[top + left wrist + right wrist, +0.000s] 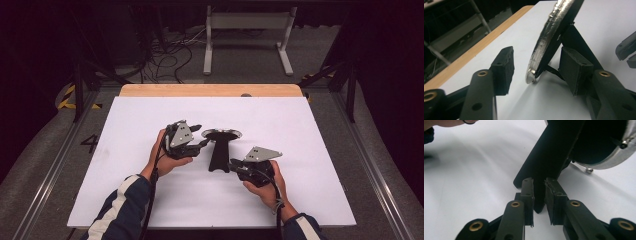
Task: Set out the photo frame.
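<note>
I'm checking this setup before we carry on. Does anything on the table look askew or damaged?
The round silver-rimmed mirror on its black wedge-shaped stand is tipped over rather than upright: its rim leans steeply, with only the lower edge near the white tabletop. The rim's metal looks rough and uneven. No spill or breakage shows.

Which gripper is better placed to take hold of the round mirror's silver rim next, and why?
Left. The left gripper already has its open jaws straddling the round mirror's silver rim. The right gripper appears clamped on the black stand, probably steadying it.
</note>
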